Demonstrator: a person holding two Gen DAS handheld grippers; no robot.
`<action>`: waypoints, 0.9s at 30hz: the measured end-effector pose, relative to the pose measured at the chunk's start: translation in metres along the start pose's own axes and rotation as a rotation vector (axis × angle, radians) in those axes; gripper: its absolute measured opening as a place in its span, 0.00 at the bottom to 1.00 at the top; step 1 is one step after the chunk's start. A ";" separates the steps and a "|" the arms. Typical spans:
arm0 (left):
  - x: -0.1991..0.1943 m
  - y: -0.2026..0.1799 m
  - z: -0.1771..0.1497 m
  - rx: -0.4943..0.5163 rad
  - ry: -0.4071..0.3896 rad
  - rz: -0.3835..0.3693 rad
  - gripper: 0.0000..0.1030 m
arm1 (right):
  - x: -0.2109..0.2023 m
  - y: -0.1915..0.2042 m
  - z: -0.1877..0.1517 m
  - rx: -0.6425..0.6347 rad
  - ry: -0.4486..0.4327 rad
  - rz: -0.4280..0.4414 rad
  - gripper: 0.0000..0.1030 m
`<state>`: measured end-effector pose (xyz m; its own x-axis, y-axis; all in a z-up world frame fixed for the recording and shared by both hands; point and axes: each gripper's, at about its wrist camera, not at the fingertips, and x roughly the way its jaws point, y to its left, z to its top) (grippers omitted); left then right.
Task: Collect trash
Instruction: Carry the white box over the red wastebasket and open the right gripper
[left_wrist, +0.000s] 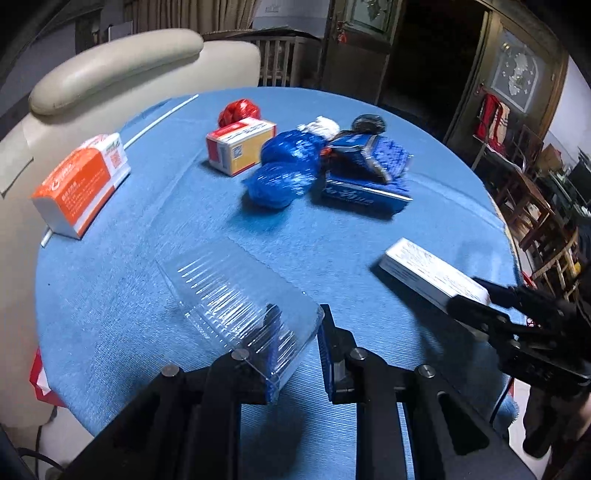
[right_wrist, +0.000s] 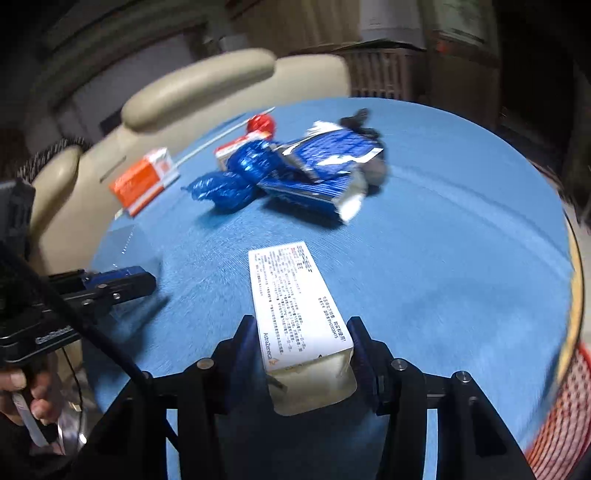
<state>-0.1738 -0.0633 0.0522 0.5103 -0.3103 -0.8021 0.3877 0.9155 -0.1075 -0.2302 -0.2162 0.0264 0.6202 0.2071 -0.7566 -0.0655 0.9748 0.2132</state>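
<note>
My left gripper (left_wrist: 299, 332) is shut on the edge of a clear ribbed plastic container (left_wrist: 229, 291), which hangs just above the round table's blue cloth (left_wrist: 332, 251). A white printed medicine box (right_wrist: 291, 299) sits lengthwise between my right gripper's (right_wrist: 301, 332) fingers, which are shut on its near end. In the left wrist view the right gripper (left_wrist: 465, 293) comes in from the right with the white box (left_wrist: 428, 271) tilted above the cloth. The left gripper (right_wrist: 146, 282) appears at the left edge of the right wrist view.
At the far side of the table lie an orange-and-white box (left_wrist: 83, 184), a red-and-yellow box (left_wrist: 240, 146), a red crumpled ball (left_wrist: 238, 110), blue foil wrappers (left_wrist: 284, 173), a blue carton (left_wrist: 365, 173) and a white stick (left_wrist: 159, 120). A beige armchair (left_wrist: 110, 66) stands behind. A red mesh basket (right_wrist: 565, 410) is low right.
</note>
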 end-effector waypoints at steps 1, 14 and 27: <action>-0.002 -0.004 0.000 0.009 -0.003 0.003 0.20 | -0.009 -0.003 -0.006 0.035 -0.017 0.000 0.51; -0.026 -0.046 -0.009 0.106 -0.030 0.002 0.20 | -0.043 -0.022 -0.038 0.134 -0.043 -0.029 0.50; -0.013 -0.046 -0.013 0.103 0.004 0.023 0.20 | -0.018 0.007 -0.040 -0.074 0.027 -0.192 0.45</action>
<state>-0.2085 -0.0977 0.0601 0.5173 -0.2881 -0.8059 0.4529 0.8911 -0.0278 -0.2735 -0.2101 0.0165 0.6054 0.0185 -0.7957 -0.0064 0.9998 0.0183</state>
